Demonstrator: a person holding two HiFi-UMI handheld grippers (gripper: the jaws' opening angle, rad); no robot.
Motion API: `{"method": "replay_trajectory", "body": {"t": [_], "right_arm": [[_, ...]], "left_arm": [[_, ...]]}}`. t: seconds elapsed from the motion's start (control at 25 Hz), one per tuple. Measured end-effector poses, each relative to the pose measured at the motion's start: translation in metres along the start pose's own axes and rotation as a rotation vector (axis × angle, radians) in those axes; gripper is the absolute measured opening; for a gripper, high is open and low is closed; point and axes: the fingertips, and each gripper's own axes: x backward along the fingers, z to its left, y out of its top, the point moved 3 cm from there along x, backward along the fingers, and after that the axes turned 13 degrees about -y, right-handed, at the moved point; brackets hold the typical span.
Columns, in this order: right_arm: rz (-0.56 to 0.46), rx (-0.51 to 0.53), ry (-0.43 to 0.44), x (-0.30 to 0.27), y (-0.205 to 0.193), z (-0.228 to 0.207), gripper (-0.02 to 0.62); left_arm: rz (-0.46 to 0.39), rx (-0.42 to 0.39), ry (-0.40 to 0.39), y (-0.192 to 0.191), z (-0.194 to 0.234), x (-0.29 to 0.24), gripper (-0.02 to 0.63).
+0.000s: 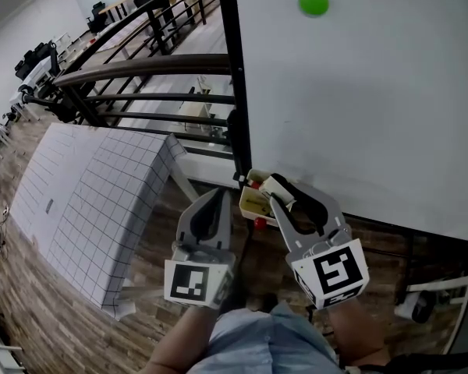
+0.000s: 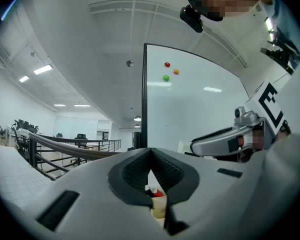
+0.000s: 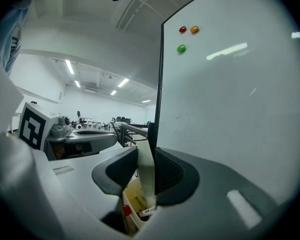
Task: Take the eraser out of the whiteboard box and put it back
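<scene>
Your right hand-held gripper (image 1: 281, 189) pinches the pale eraser (image 3: 146, 176) upright at the mouth of the box (image 1: 253, 203) by the whiteboard (image 1: 359, 92), seemingly so it clears the opening. The left hand-held gripper (image 1: 217, 201) waits beside it, jaws together and empty.

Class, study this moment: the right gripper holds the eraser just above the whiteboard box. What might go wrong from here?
1. The eraser is pinched upright in the right gripper. If it tilts, it may catch the rim of the box instead of sliding in.
2. A red-capped marker sits in the box and might block the eraser or get knocked.
3. The left gripper, shut and close beside the box, could be bumped.
</scene>
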Motion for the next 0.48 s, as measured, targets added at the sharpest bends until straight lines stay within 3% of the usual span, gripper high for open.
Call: {"method": "replay_trajectory", "body": {"t": [0.48], "right_arm": [[0.027, 0.01, -0.002, 0.0035, -0.0041, 0.0072, 0.106]], "left_arm": [[-0.002, 0.0, -0.007, 0.0023, 0.0034, 0.0077, -0.002]]}}
